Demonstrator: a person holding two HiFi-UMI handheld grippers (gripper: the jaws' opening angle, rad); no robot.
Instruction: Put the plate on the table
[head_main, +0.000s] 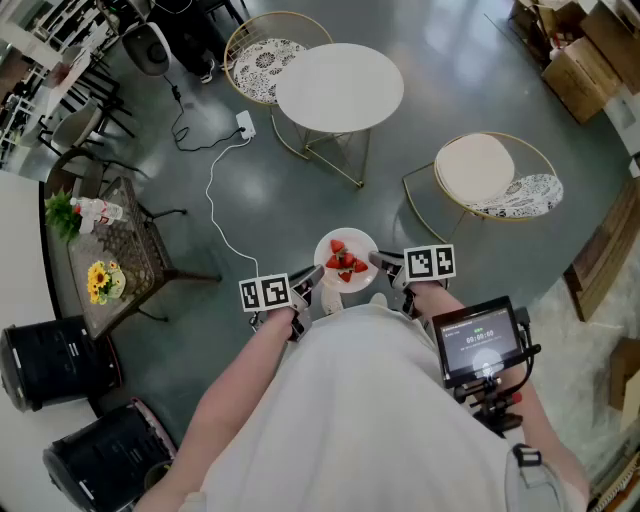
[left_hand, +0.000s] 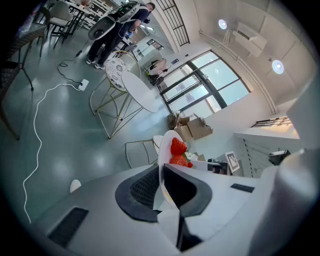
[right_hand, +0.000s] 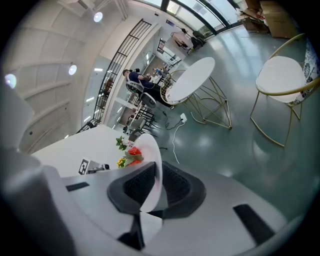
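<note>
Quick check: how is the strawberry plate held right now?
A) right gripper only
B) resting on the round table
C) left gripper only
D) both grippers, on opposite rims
D: the left gripper and right gripper each clamp an opposite rim of the plate, short of the table.

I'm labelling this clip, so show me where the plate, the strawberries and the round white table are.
plate (head_main: 365, 241), head view, on its white upper-right rim.
strawberries (head_main: 345, 264), head view, on the middle of the red pile.
round white table (head_main: 340, 86), head view, on the centre of its top.
</note>
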